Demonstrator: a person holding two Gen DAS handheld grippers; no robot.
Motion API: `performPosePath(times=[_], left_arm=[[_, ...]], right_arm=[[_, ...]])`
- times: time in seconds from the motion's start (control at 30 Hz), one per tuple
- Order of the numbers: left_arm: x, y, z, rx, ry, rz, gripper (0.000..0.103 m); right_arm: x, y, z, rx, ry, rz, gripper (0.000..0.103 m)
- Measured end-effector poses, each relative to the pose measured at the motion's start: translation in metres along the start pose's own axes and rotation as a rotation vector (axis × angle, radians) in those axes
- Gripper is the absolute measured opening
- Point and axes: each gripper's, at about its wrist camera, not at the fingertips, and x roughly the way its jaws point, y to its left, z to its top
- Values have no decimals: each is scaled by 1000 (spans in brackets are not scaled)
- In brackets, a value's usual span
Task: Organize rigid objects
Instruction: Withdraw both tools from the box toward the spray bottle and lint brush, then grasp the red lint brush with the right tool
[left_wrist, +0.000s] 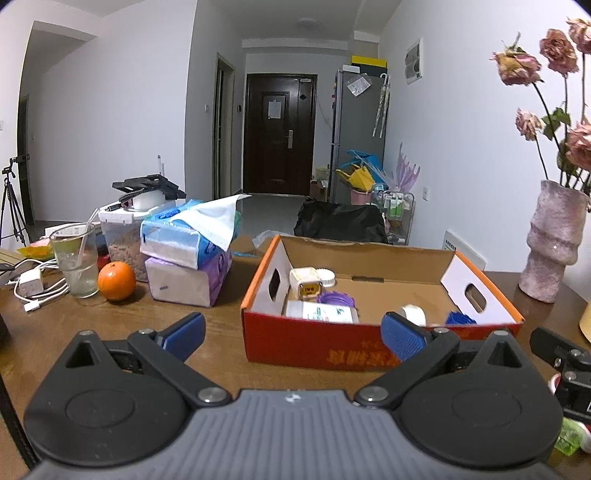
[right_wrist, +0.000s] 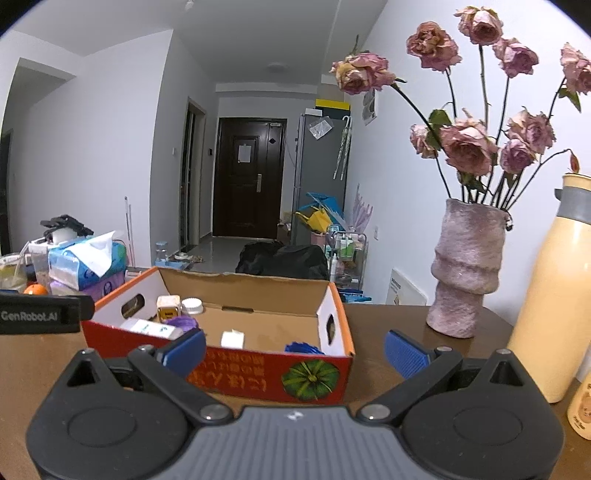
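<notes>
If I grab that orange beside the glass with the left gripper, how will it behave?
The orange looks round and smooth, so it would probably roll if nudged. It seems firm enough to pinch, though it may slip. The glass stands very close, so a sideways push risks knocking it.

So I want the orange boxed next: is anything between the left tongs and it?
Nothing visible. The left tongs are open over bare table, and the orange sits ahead to their left, beside the glass and tissue packs.

A home: fridge (left_wrist: 356, 133), front door (left_wrist: 279, 133), vase of roses (right_wrist: 467, 273)
</notes>
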Motion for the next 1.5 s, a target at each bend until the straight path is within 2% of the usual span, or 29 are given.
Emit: performPosePath(times=[0.53,0.83,1.17,1.5], left_arm=[[-32,-31,-37,49,52,-31,103],[-37,-53,-54,89,79,-48,103],[-39,-75,-66,128,98,-74,103],[-37,-90,-71,144,120,-106,103]], right_arm=[[-35,-41,-30,-36,41,-48,103],[-43,-69,-48,-55,96,-73,103],[-34,-112,-70,-39,190,-90,99],[-10,-133,-82,10,257,-30,92]])
